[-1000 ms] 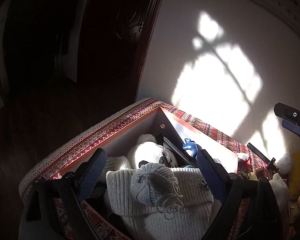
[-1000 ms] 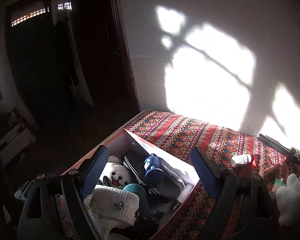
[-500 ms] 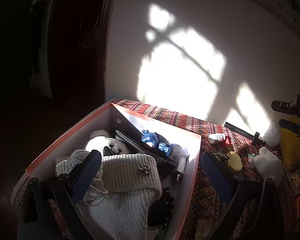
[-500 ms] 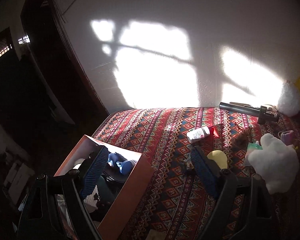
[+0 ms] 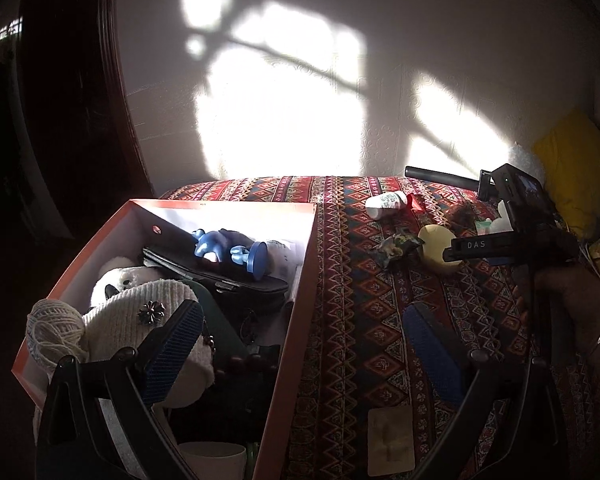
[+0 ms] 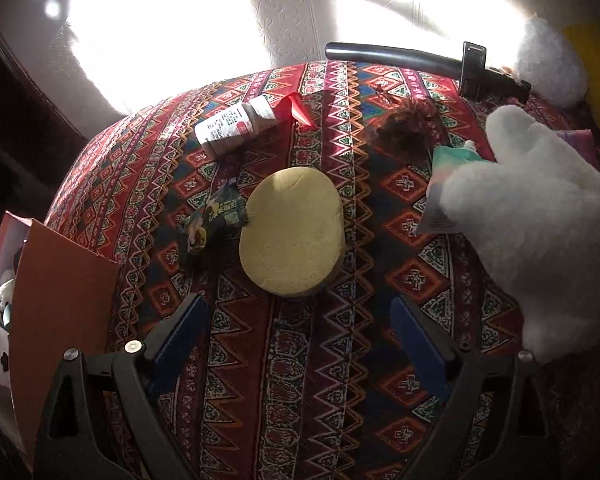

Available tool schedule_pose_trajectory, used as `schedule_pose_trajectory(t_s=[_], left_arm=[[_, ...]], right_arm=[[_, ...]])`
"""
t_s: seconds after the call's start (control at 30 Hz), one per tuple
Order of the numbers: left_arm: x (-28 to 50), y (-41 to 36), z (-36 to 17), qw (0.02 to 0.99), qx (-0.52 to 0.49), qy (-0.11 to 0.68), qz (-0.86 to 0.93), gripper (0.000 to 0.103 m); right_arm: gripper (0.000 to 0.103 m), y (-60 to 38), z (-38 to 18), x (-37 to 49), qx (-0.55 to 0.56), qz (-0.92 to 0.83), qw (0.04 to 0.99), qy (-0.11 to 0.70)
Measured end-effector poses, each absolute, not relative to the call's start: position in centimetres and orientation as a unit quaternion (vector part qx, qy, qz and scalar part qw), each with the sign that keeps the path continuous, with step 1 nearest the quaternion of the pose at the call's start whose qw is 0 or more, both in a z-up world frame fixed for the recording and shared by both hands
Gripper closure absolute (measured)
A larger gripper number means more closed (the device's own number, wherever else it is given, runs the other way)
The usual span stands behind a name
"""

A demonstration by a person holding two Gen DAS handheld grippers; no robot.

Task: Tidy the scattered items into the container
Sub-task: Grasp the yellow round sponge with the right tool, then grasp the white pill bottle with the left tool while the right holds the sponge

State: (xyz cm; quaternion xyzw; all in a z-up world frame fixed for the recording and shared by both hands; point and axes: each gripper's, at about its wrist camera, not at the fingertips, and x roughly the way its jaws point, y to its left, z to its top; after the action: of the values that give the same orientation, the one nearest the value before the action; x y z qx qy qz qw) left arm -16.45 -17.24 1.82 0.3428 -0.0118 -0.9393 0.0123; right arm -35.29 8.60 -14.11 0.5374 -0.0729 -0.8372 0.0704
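Observation:
An orange box (image 5: 300, 280) at the left holds a white knit hat (image 5: 132, 312), a ball of yarn (image 5: 52, 332), a panda plush (image 5: 124, 278), a blue figure (image 5: 228, 246) and a black case. My left gripper (image 5: 300, 340) is open and holds nothing, straddling the box's right wall. My right gripper (image 6: 300, 336) hangs low over the patterned cloth, its jaws opening with nothing between them. A yellow oval pad (image 6: 292, 232) lies just ahead of its fingertips. The right gripper's camera housing (image 5: 520, 196) shows above that pad (image 5: 436, 240) in the left wrist view.
On the cloth lie a small bottle (image 6: 236, 124), a red cone (image 6: 296, 108), a crumpled wrapper (image 6: 212, 220), a brown tuft (image 6: 408, 128), a spouted pouch (image 6: 444, 184), a white plush (image 6: 532, 220) and a black rod (image 6: 400, 56). A sunlit wall stands behind.
Both views have swung right, from the box toward the cloth. The right gripper has dropped close over the yellow pad. The left gripper has left the knit hat, now lying in the box.

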Motion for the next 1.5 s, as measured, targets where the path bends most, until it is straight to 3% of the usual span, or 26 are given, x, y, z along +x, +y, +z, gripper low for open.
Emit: schedule_pose_trajectory(t_s=[0.23,0.27,0.3,0.37,0.5,0.7,0.9,1.07,1.17,1.5], left_arm=[[-18.1,-19.0,0.7,0.041,0.369,0.011,-0.928,0.002],[-18.2,-19.1,0.6,0.042,0.371,0.012,-0.927,0.002],[-18.2,-19.0,0.5,0.041,0.372,0.012,-0.927,0.002],[-18.1,-18.9,0.5,0.040,0.373,0.006,-0.927,0.002],[-17.3,-18.0,1.0,0.033,0.364,-0.013,-0.931,0.002],[-15.7,-15.9,1.2,0.020,0.359,-0.042,-0.932,0.002],[-15.8,-10.7,2.5,0.007,0.335,-0.131,-0.933,0.002],[-21.2,-4.2,2.5,-0.082,0.345,-0.247,-0.902,0.002],[-26.2,-1.7,1.2,-0.142,0.378,-0.278,-0.872,0.002],[-44.6,2.6,-4.8,-0.132,0.427,-0.361,-0.818,0.002]], right_arm=[[0.005,7.4,-17.1,-38.6,0.545,-0.832,0.067,-0.077],[0.011,7.3,-17.0,-38.4,0.539,-0.837,0.064,-0.072],[0.027,7.5,-16.7,-38.0,0.534,-0.838,0.080,-0.084],[0.028,8.4,-15.8,-36.7,0.533,-0.833,0.100,-0.110],[0.028,12.6,-12.5,-31.4,0.502,-0.836,0.138,-0.176],[0.027,19.8,-9.2,-18.8,0.418,-0.812,0.206,-0.351],[0.027,22.4,-10.2,-13.1,0.398,-0.798,0.232,-0.389],[0.027,22.9,-11.6,-14.5,0.398,-0.777,0.252,-0.418],[0.027,23.4,-12.3,-15.1,0.394,-0.768,0.256,-0.434],[0.027,24.4,-15.1,-18.8,0.418,-0.749,0.247,-0.451]])
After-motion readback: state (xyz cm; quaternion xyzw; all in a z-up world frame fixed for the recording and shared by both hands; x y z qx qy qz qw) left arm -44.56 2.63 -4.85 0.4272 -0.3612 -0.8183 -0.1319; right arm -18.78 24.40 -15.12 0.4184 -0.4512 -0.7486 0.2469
